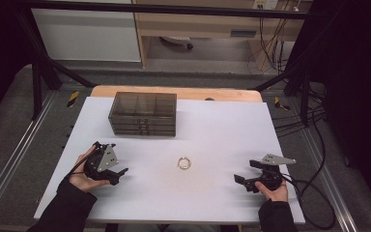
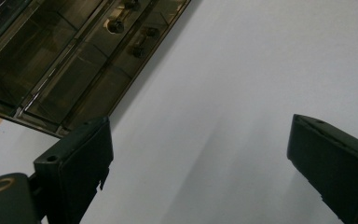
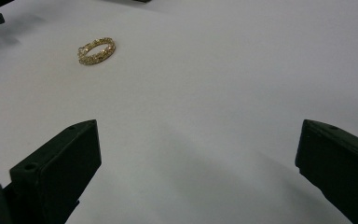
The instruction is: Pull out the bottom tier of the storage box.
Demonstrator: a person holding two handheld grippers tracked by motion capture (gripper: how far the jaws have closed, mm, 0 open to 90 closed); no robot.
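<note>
High view: small gold chain-link bracelet (image 1: 184,163) lies mid white worktop (image 1: 212,125), between left gripper (image 1: 118,175) and right gripper (image 1: 241,181), before a smoked clear-plastic drawer box (image 1: 143,113). Left gripper view: jaws apart, empty, facing the box. Right gripper view: jaws apart, empty; bracelet probably light, limp, slippery, best pinched across its rim.

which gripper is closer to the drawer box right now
Left. The left gripper sits just in front of the smoky drawer box, toward its left end. The right gripper is far off across the table, beyond the gold bracelet.
</note>
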